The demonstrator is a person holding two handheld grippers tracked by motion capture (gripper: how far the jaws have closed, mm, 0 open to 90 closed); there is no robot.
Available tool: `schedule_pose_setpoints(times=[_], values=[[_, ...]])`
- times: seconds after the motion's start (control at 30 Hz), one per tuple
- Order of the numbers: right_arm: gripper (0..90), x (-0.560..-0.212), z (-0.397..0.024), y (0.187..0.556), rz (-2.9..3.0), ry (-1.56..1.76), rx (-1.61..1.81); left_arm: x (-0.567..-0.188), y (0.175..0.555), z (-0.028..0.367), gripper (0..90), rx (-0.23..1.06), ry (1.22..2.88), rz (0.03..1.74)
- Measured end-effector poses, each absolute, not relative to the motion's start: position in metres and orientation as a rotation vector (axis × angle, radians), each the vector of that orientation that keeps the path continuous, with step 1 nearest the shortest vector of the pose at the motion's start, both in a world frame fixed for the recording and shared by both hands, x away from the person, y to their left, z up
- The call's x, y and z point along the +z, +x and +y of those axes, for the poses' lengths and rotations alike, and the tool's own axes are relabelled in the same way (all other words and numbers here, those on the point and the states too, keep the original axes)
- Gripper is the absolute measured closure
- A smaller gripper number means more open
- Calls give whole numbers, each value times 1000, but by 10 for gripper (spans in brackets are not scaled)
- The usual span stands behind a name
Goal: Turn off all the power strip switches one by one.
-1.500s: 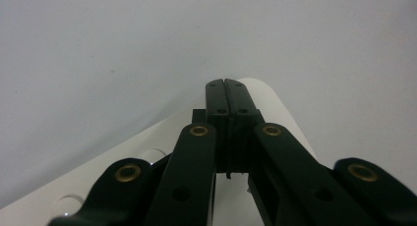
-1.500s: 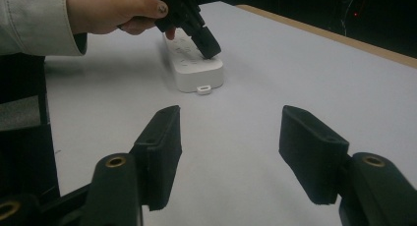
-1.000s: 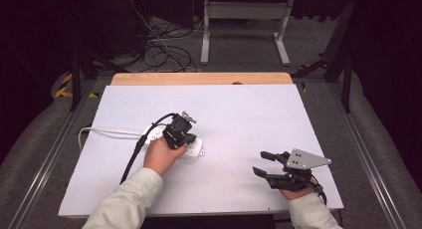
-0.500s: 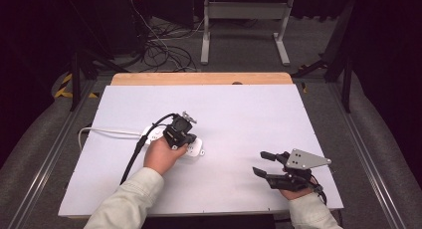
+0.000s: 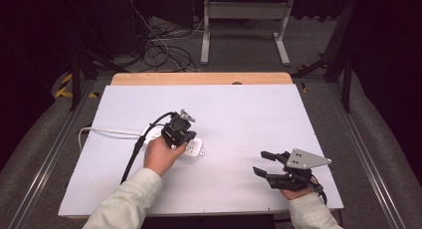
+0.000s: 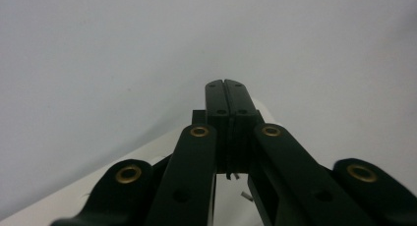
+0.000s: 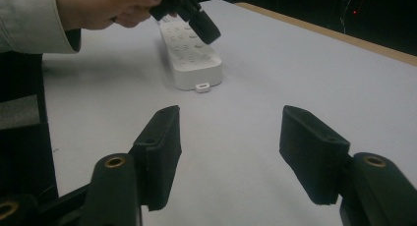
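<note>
Our left hand-held gripper (image 5: 183, 120) sits right over the white power strip (image 5: 191, 147), and in the left gripper view we see its two black jaws pressed flat against each other with nothing between them, so it is fully closed and holds nothing. We see the left hand (image 5: 160, 154) wrapped around its body on the near side of the power strip, with the black cable (image 5: 135, 150) trailing back toward the near edge of the worktop (image 5: 249, 104). We see the power strip lying flat on the worktop, left of its middle, socket face up, with its white cord (image 5: 107, 132) running off from its left end. In the right gripper view we see the closed tip of the left hand-held gripper hanging just over the socket face, close to the power strip's end; we cannot tell whether it touches the plastic. A small white tab (image 7: 202, 87) juts out from that end of the power strip. Our right hand-held gripper (image 5: 263, 163) is well apart from the power strip, off to its right and nearer the front edge. We see its jaws standing apart with bare worktop between them, gripping nothing, and they point toward the power strip. The right hand (image 5: 293, 189) holds it low over the worktop.
</note>
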State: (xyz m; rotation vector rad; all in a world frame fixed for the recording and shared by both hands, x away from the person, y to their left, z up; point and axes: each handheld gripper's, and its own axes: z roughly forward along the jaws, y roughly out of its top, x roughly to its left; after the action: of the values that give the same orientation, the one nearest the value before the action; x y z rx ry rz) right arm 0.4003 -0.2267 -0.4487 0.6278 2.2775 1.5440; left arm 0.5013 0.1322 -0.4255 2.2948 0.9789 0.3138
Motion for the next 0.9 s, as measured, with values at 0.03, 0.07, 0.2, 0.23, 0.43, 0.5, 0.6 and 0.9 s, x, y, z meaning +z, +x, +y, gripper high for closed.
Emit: schedule_pose_setpoints(times=[0.03, 0.07, 0.2, 0.23, 0.43, 0.5, 0.6, 0.9], values=[[415, -449, -227, 401, 2277, 628, 1546, -421, 501, 134, 900, 304, 2280, 974], [415, -449, -227, 401, 2278, 633, 1541, -417, 501, 136, 900, 304, 2271, 974], [415, -449, -227, 400, 2277, 628, 1543, -410, 501, 143, 900, 343, 2270, 983], [415, -449, -227, 400, 2277, 628, 1543, -410, 502, 145, 900, 340, 2271, 987], [415, -449, -227, 400, 2278, 627, 1544, -413, 505, 149, 900, 373, 2308, 1003], [415, -449, -227, 400, 2277, 629, 1546, -415, 507, 152, 900, 372, 2311, 1015], [415, -449, -227, 400, 2276, 629, 1547, -416, 508, 156, 900, 367, 2310, 1029], [414, -449, -227, 401, 2279, 628, 1545, -431, 511, 166, 900, 311, 2313, 1057]])
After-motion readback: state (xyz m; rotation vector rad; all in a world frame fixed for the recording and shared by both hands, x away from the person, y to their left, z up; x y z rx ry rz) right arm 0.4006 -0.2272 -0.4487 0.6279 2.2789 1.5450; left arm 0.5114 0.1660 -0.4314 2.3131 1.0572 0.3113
